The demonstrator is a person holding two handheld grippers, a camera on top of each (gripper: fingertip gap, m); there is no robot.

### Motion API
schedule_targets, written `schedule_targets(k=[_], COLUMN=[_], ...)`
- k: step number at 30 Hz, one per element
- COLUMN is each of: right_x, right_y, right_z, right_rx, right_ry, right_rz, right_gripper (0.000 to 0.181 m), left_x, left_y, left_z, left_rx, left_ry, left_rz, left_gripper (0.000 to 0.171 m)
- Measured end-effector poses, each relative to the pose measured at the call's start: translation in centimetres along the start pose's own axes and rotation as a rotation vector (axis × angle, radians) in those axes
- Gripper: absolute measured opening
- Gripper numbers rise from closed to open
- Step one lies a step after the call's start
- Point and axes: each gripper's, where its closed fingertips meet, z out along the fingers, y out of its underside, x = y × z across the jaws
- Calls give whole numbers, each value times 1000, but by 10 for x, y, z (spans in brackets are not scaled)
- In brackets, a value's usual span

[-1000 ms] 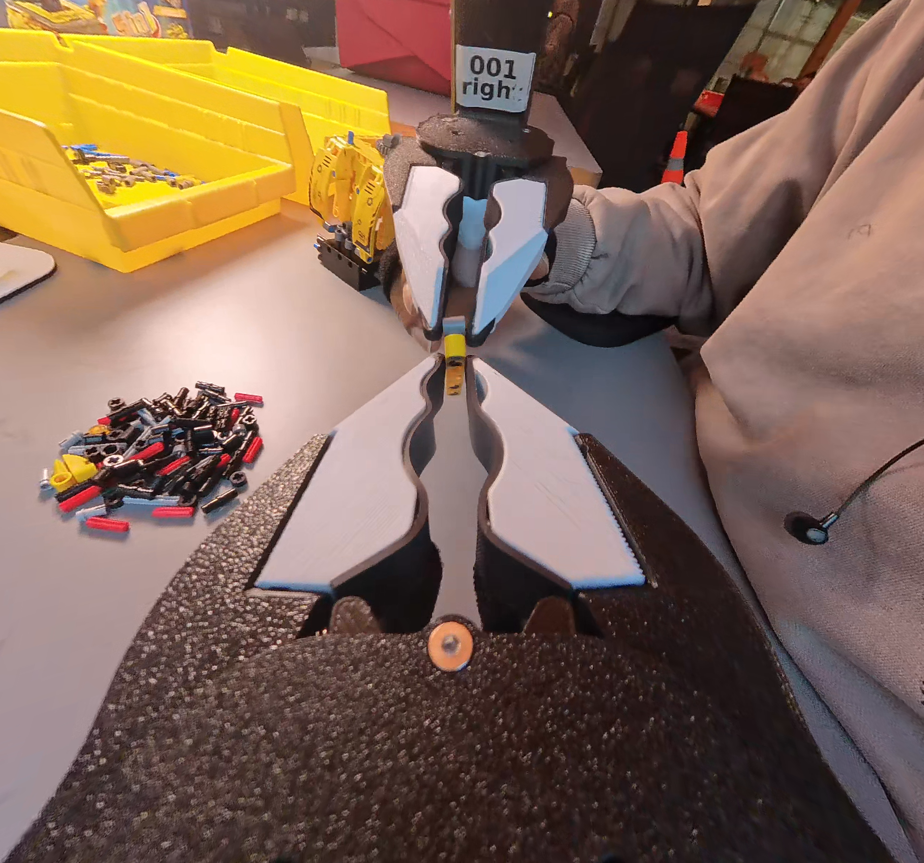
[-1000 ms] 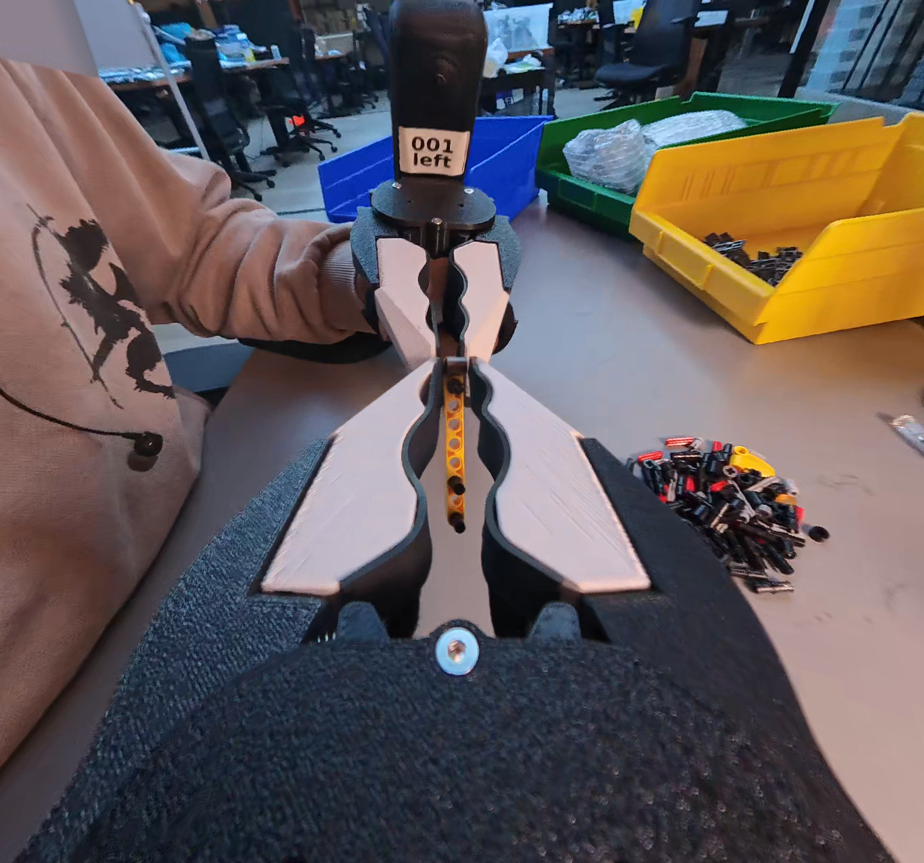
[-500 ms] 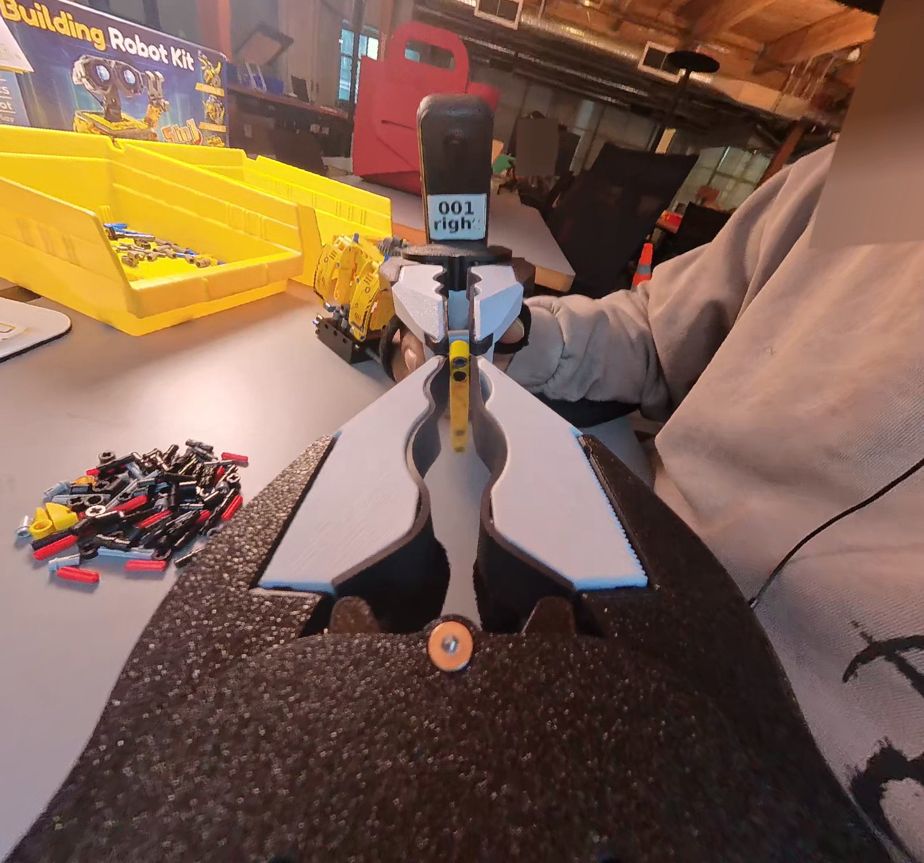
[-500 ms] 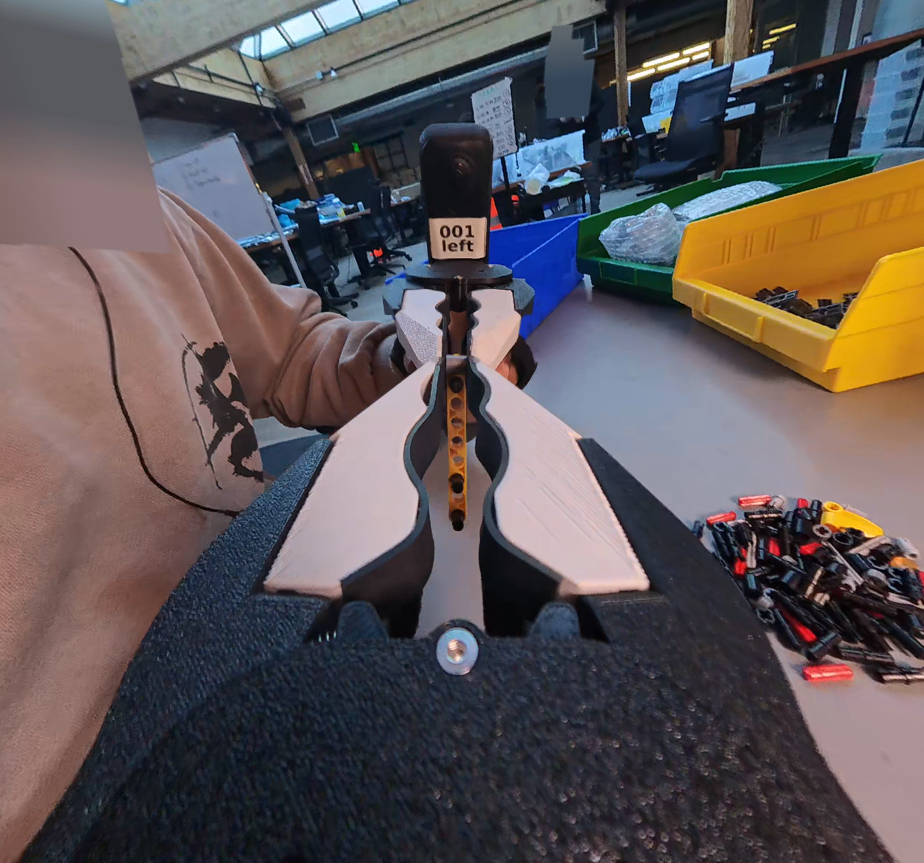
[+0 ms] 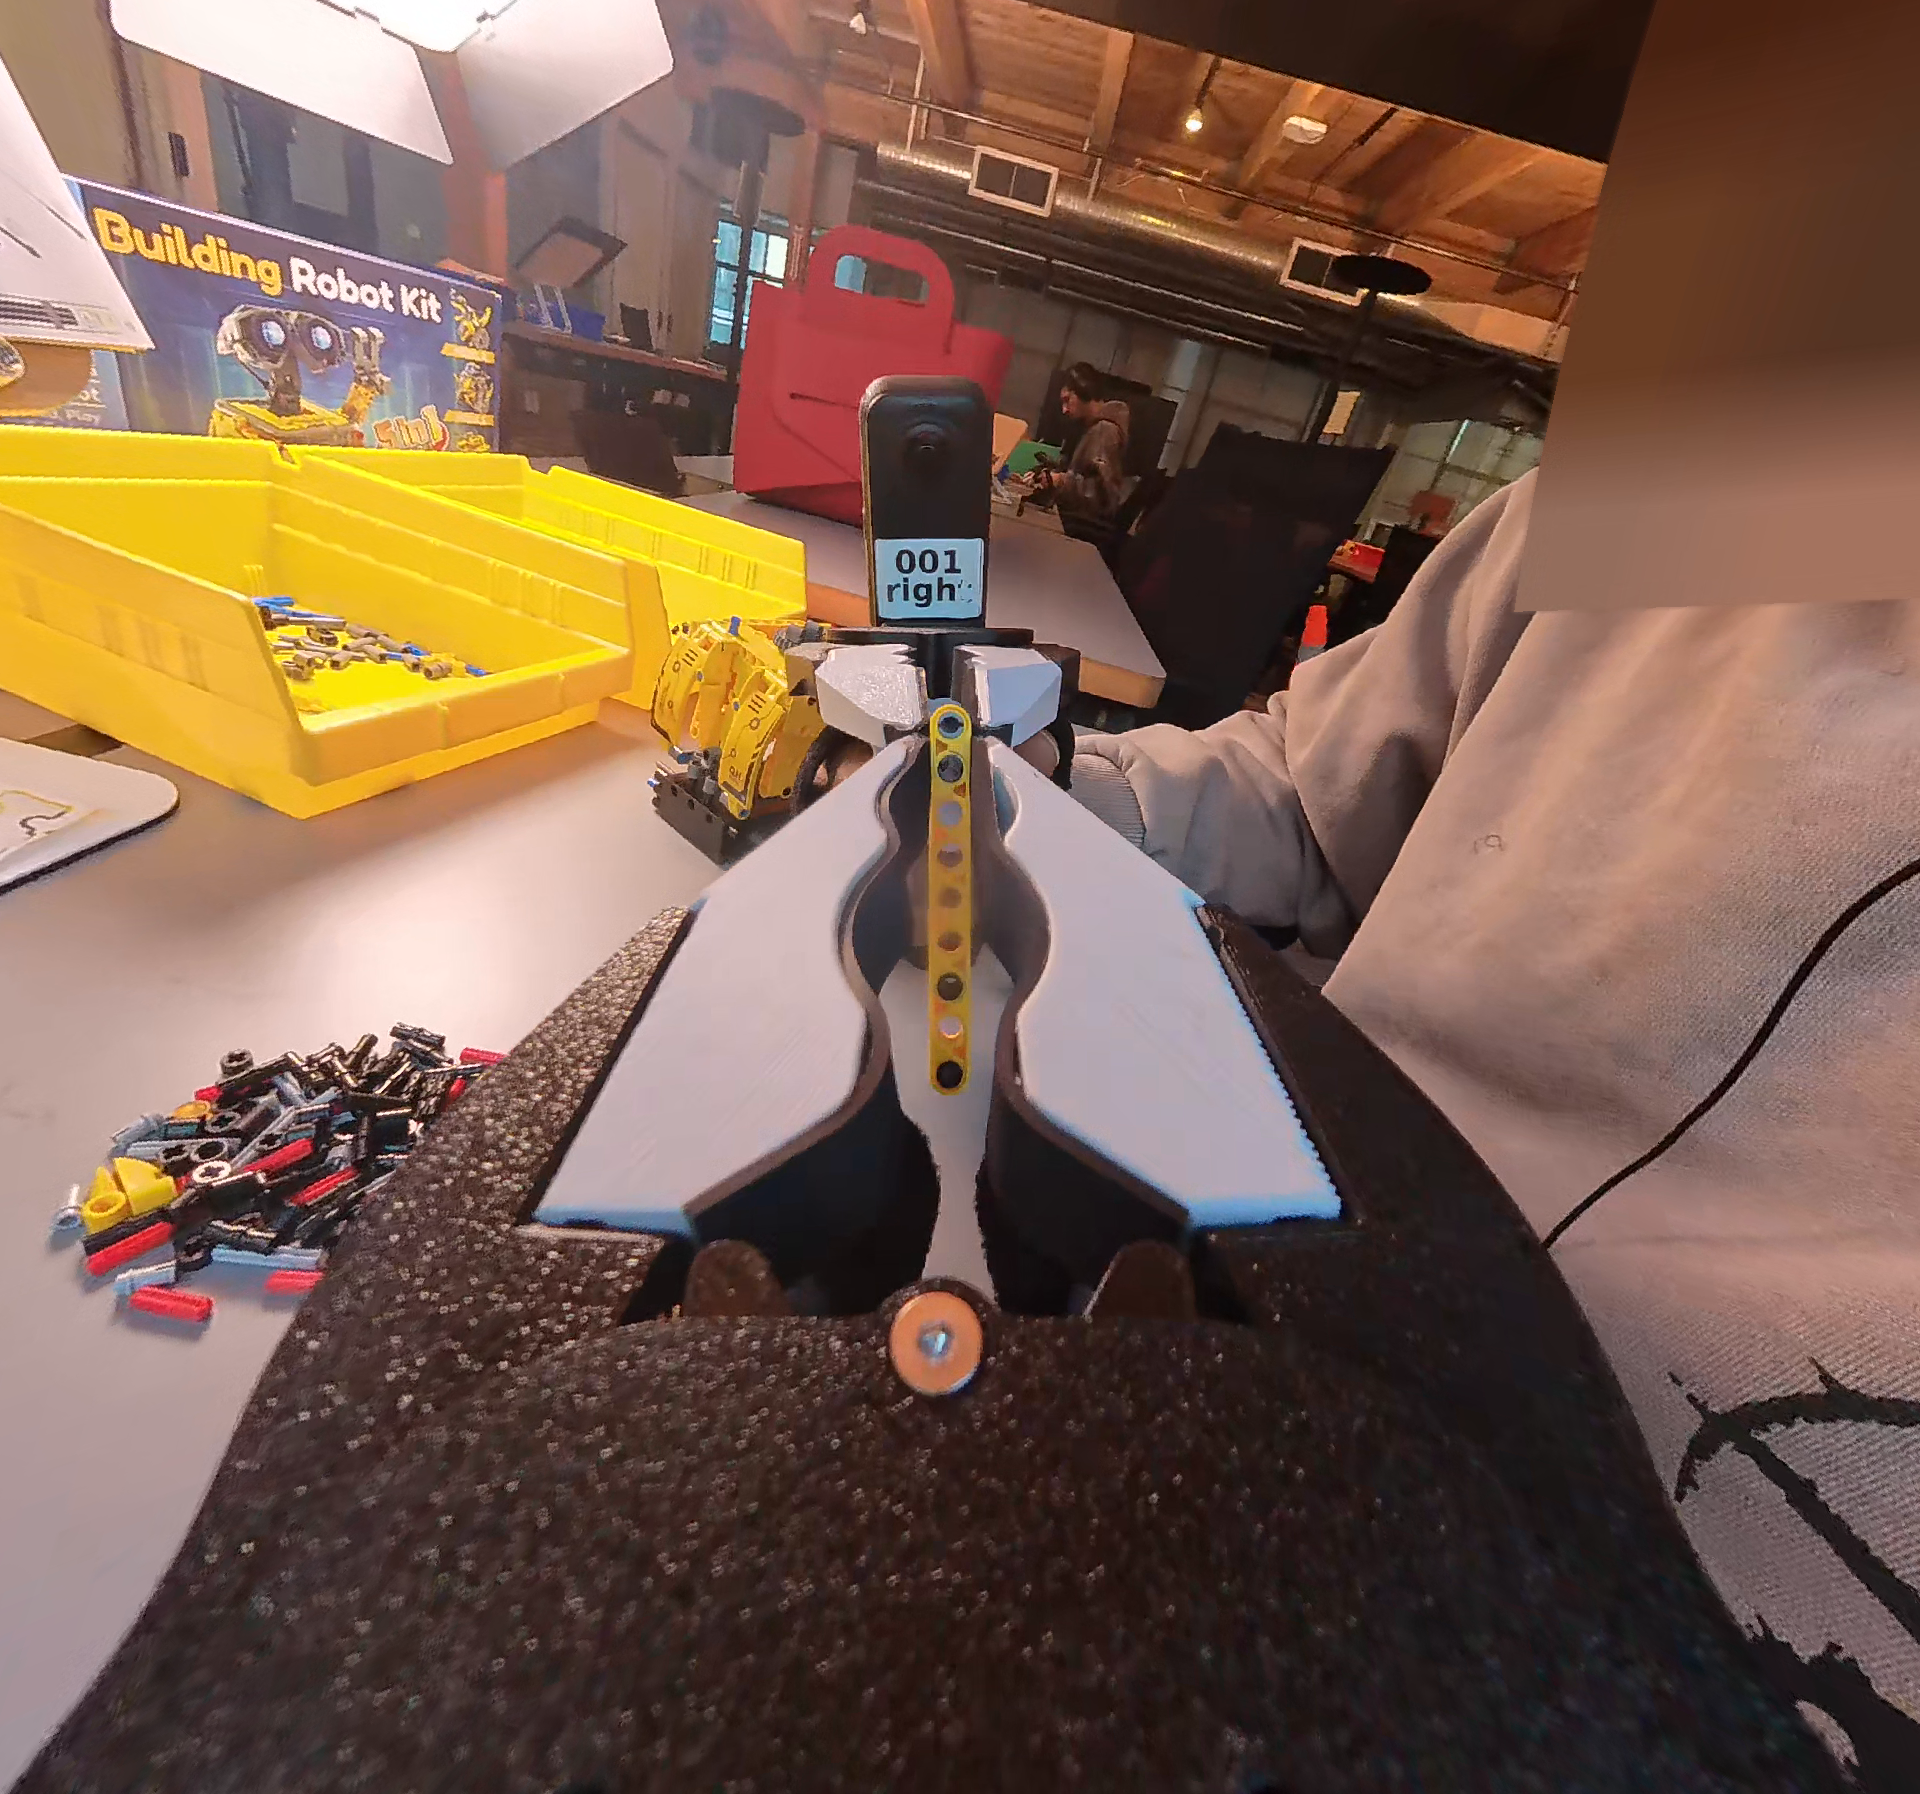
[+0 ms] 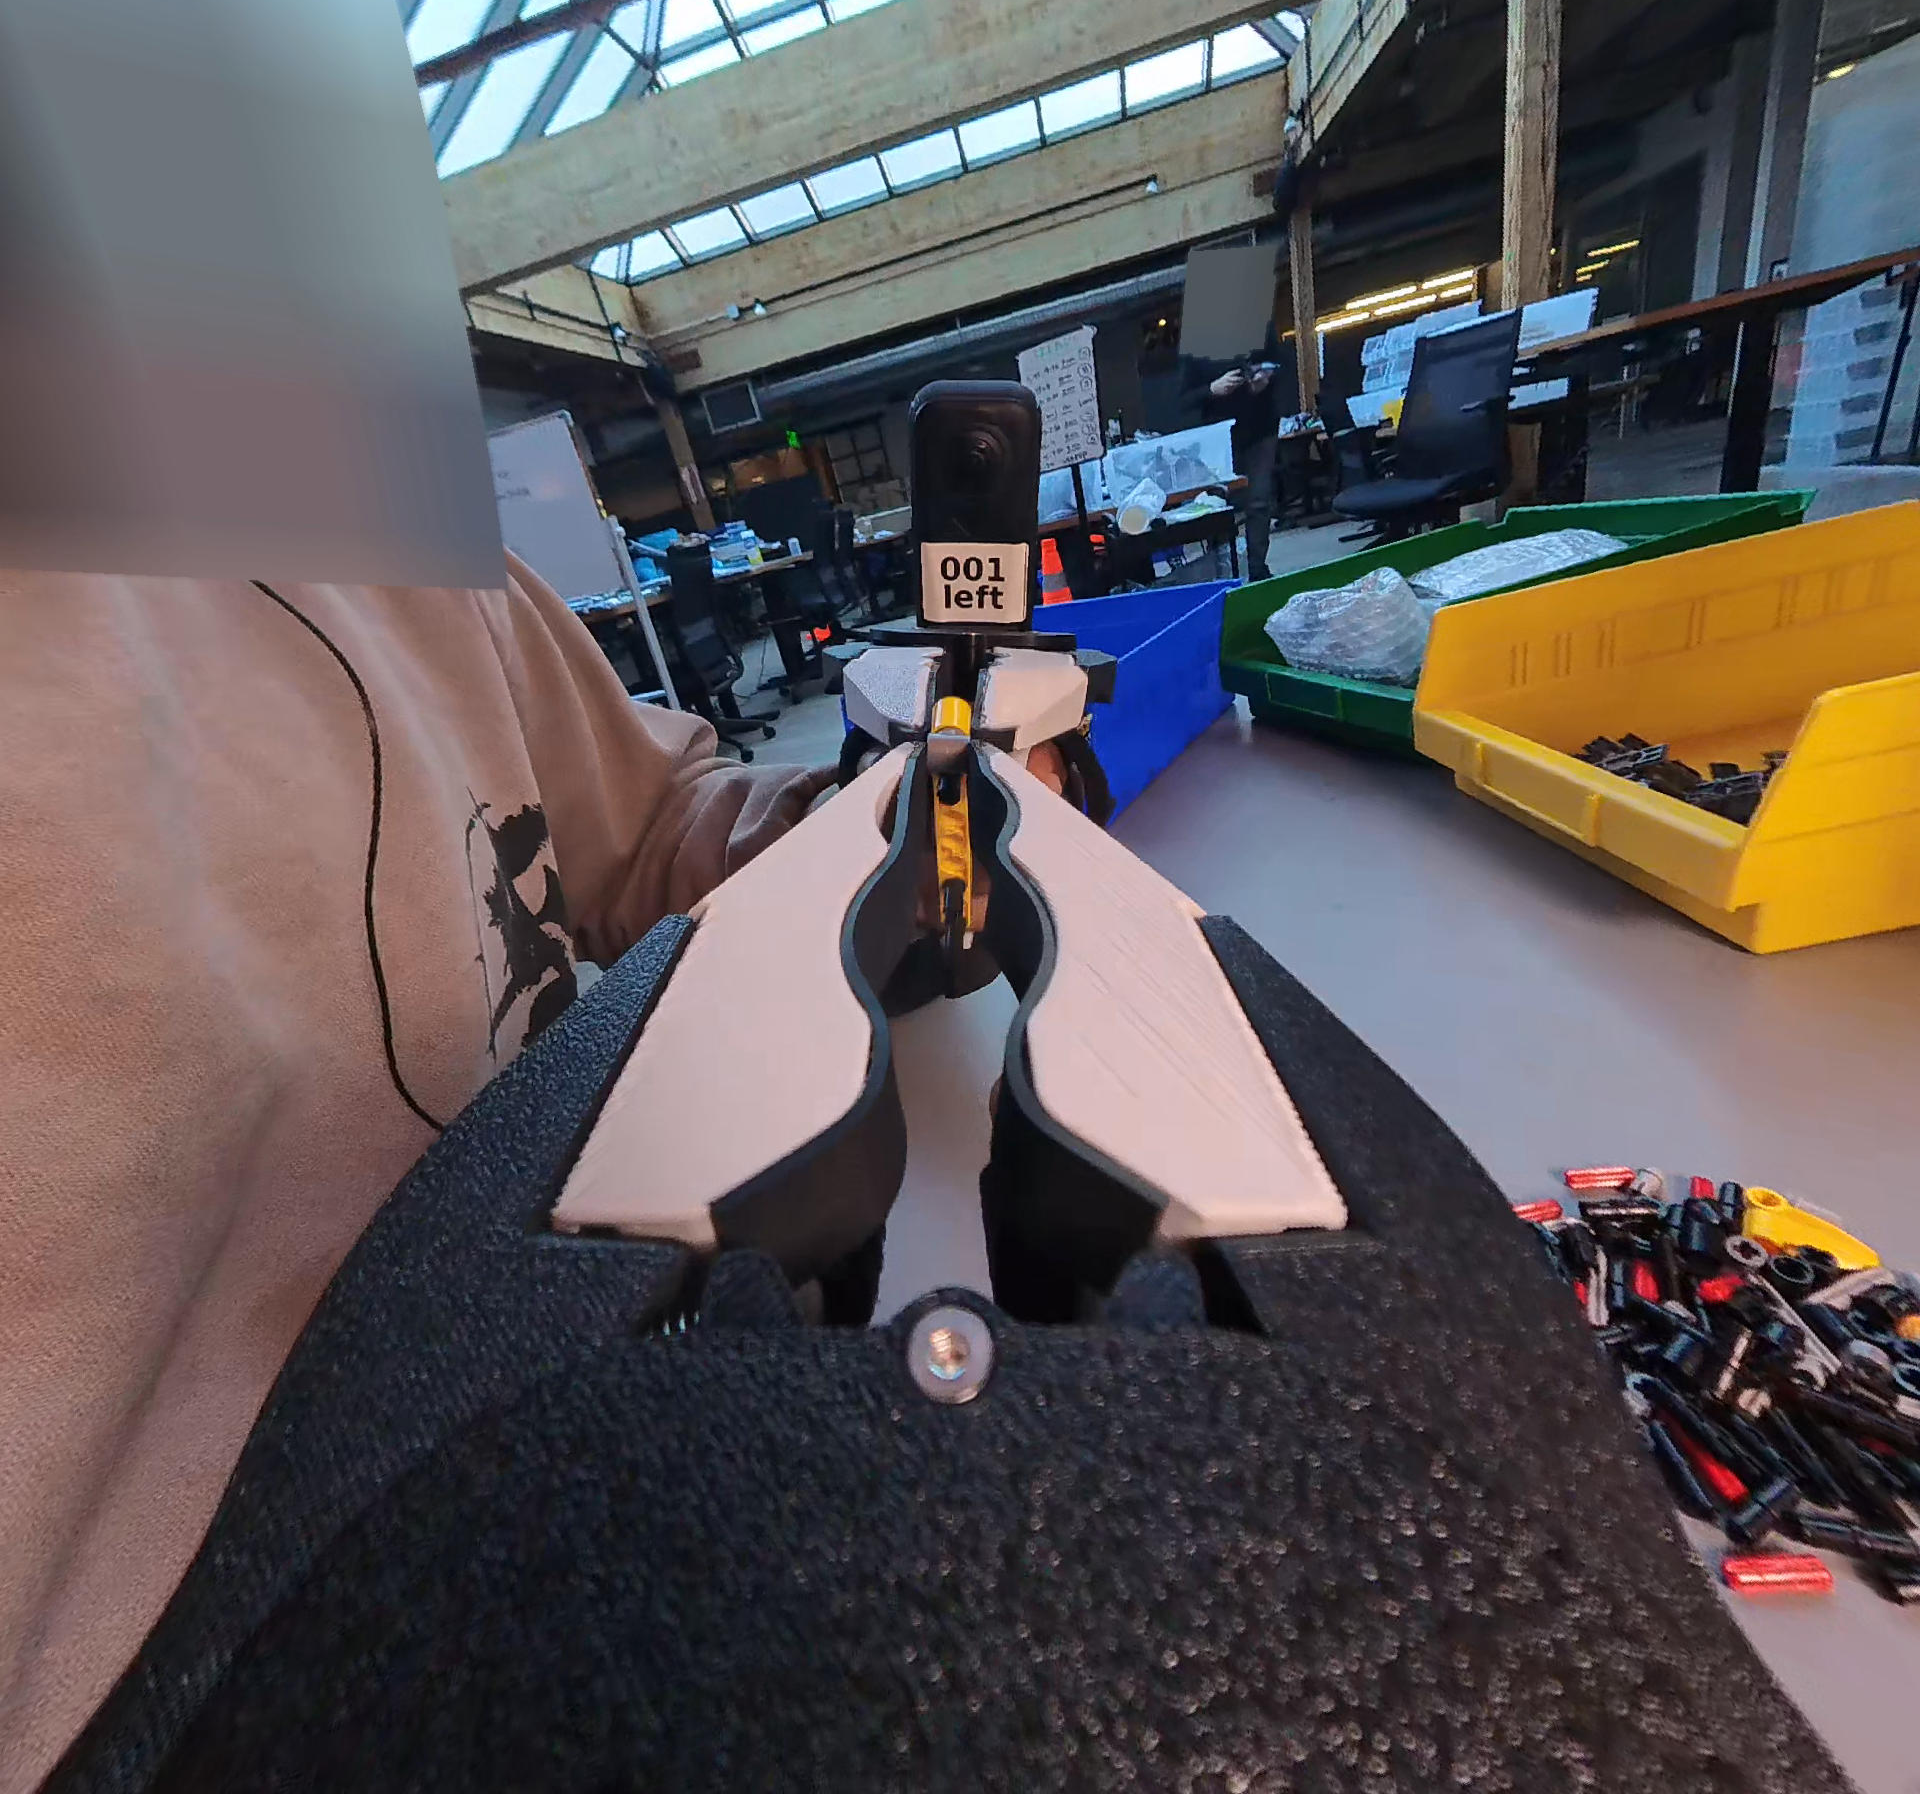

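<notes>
Jaws of the left gripper (image 5: 948, 757) are closing to a narrow slot and pinching a yellow beam (image 5: 950, 903) by its edges; jaws of the right gripper (image 6: 948, 757) are drawing just as close at their tips, right where the two tools are meeting nose to nose, though whether they are truly gripping the beam I cannot tell.

The beam is hanging in the air above the tabletop (image 5: 416, 913), between the two tools, touching nothing else. To my judgement the pinch is sitting on a thin, smooth strip, so a slight twist of either wrist could be levering it out; if both tools are pulling on it at once, it could be snapping free and dropping among the loose parts.

Its long axis is running along the left fingers' slot, one end toward the left camera and the other toward the right gripper; its holed face is turning to the left camera, while the right wrist view is catching it nearly edge-on; how far it is tilting from level I cannot tell.

Farther left, a pile of small black and red pieces (image 5: 260, 1162) is lying on the tabletop; beyond it a part-built yellow model (image 5: 727, 716) is standing just beside a yellow bin (image 5: 436, 736).
</notes>
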Motion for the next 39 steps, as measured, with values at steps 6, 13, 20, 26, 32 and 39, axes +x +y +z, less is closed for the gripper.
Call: schedule_targets(k=[6, 13, 20, 26, 32, 39], right_x=[-4, 7, 27, 47, 62, 171], right_y=[1, 7, 5, 0, -117, -141], right_z=[-1, -18, -19, -40, -114, -384], right_rx=[-4, -9, -54, -99, -52, -376], right_ry=[-7, 49, 137, 301, 732, 1545], right_rz=[-6, -16, -46, -97, -392, -327], right_gripper=[5, 6, 7, 7, 7, 7], left_x=[3, -13, -47, -74, -72, -64], left_y=[-2, -51, -24, -6, 5, 15], left_z=[1, -52, -49, -53, -44, -32], left_rx=[1, 197, 130, 88, 22, 0], left_ry=[1, -103, -168, -282, -298, -255], left_rz=[8, 68, -51, -93, -66, -100], left_gripper=[4, 6, 6, 6, 6, 6])
